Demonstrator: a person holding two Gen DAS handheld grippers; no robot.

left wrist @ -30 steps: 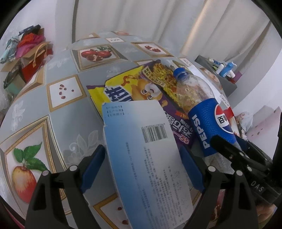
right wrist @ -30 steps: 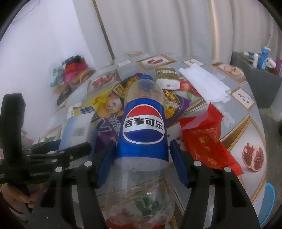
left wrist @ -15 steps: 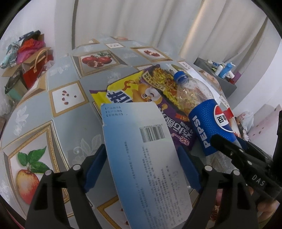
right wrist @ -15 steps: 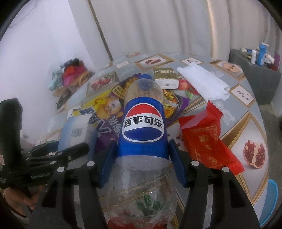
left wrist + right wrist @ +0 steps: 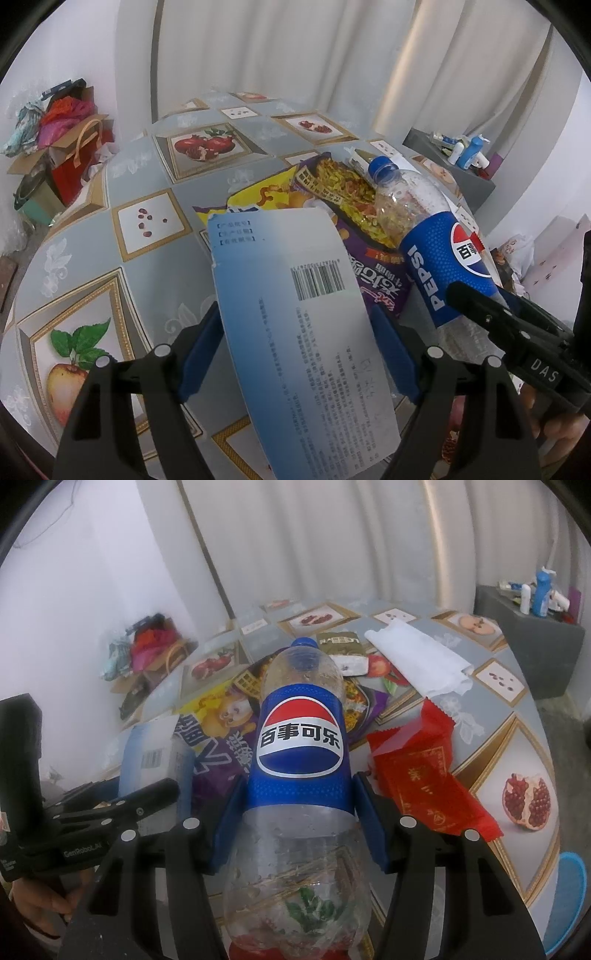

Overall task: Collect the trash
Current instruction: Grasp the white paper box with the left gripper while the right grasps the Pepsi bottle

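My left tongs [image 5: 295, 354] clasp the pale blue carton [image 5: 295, 332], its long axis running straight out from the pads; my right tongs [image 5: 299, 812] grip the Pepsi bottle [image 5: 299, 760] at the label, cap pointing away; both are lifted over the worktop [image 5: 92, 229], where the red packet [image 5: 424, 779] lies nearest my right.

We see soft, even daylight filtering through the pale curtains [image 5: 295, 66], with shadows faint on the counter [image 5: 92, 236]. Fisheye bending curves both views toward black vignetted corners; the right view looks slightly hazy and soft.
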